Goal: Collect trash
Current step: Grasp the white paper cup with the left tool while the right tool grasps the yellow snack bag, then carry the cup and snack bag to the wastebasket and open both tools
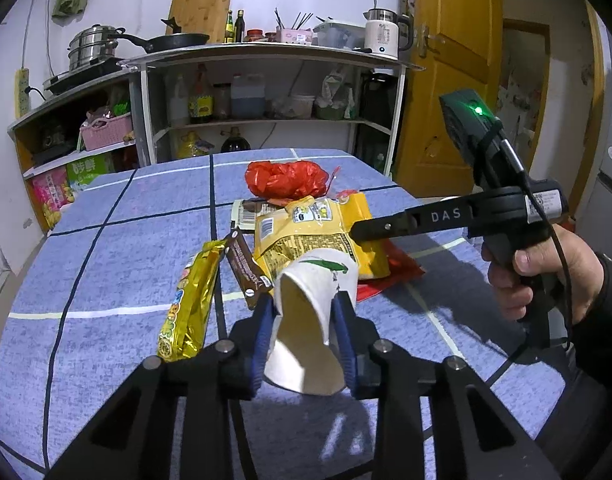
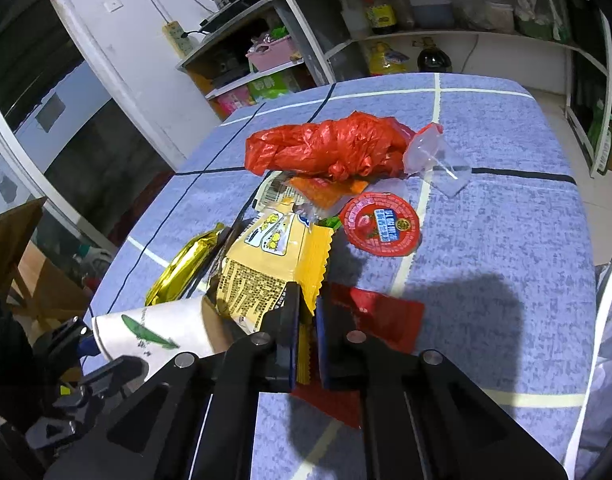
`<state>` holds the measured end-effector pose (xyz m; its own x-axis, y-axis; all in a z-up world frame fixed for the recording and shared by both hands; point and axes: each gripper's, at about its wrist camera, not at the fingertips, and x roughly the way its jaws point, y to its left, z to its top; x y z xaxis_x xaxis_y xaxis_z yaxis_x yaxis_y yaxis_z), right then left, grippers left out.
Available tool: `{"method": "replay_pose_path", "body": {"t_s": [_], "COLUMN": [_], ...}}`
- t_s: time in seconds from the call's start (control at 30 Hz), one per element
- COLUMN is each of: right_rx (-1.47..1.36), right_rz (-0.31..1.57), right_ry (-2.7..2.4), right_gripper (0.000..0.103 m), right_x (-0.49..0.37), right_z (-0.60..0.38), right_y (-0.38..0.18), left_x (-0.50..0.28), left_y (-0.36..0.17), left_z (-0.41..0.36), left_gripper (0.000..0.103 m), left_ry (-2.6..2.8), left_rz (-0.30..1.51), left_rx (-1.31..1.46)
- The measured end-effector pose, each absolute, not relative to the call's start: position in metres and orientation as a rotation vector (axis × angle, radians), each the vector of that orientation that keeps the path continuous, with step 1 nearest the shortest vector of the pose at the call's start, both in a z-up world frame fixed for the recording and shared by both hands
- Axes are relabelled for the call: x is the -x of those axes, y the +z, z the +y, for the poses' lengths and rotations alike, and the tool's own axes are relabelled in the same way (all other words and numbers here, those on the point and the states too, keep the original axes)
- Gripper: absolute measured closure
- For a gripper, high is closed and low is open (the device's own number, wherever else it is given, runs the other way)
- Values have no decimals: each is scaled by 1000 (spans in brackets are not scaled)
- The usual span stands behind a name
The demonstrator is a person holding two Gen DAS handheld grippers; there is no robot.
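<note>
A squashed white paper cup (image 1: 309,320) with a green leaf print lies on its side on the blue checked tablecloth (image 1: 106,264). My left gripper (image 1: 304,302) is shut on it, blue pads pressing both walls. The cup (image 2: 146,336) also shows at the lower left of the right wrist view. My right gripper (image 2: 306,298) is shut on the crimped edge of a yellow snack bag (image 2: 266,264); the left wrist view shows its black finger tip (image 1: 361,232) on that bag (image 1: 306,232). Around them lie a gold wrapper (image 1: 190,304), a brown wrapper (image 1: 246,268) and a red plastic bag (image 2: 325,148).
A round red lid (image 2: 379,224), a flat red wrapper (image 2: 385,316) and a clear plastic piece (image 2: 433,156) lie right of the pile. Kitchen shelves (image 1: 266,60) stand behind the table, a yellow door (image 1: 445,80) at the right. A person's hand (image 1: 545,276) holds the right gripper.
</note>
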<state>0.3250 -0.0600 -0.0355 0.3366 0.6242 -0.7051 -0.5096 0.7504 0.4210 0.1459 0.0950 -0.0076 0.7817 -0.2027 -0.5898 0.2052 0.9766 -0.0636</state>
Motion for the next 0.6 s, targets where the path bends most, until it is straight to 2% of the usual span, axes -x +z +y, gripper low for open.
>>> {"method": "replay_pose_path", "body": {"t_s": [0.6], "right_rx": [-215], "right_rz": [882], "right_ry": [737], "right_gripper": [99], "right_x": [-295], "right_z": [-111], "right_y": [1], "left_x": [-133], "left_y": [8], "left_z": [89], "left_gripper": [76], "left_ry": [-221], "left_rz": [584], "left_rx": [71]}}
